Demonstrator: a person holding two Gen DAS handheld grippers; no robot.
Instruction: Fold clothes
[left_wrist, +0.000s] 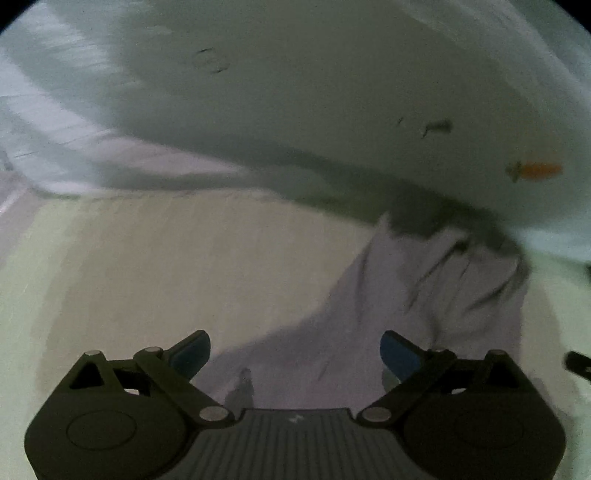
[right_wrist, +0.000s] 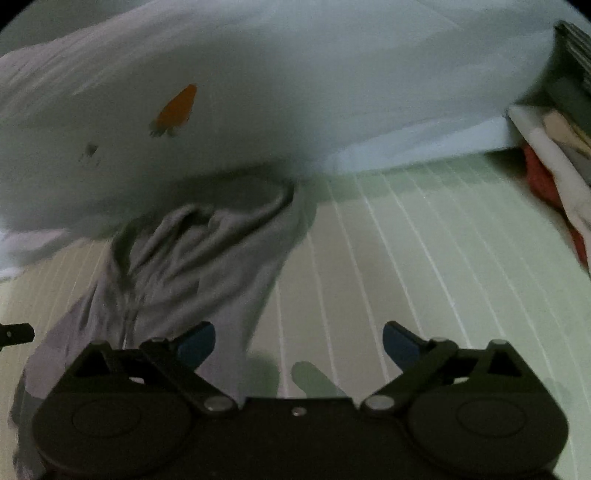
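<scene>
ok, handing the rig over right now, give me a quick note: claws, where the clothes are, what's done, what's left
Left claw: open, nothing held, over the near end of the grey garment.
Right claw: open, empty, over the striped bedsheet, garment just to its left.
Grey garment: bunched and creased on the bed, far end against the pale pillow with the carrot print.
More clothes piled at the right edge.
Done: no neat fold visible yet.
Left: flatten the grey garment, fold it, then the pile.

You are working in a bedroom at home: a pale green striped bedsheet (right_wrist: 424, 258) covers the bed, a big white pillow with a carrot print (right_wrist: 177, 107) lies on it, and folded laundry (right_wrist: 546, 173) is stacked at its edge.
</scene>
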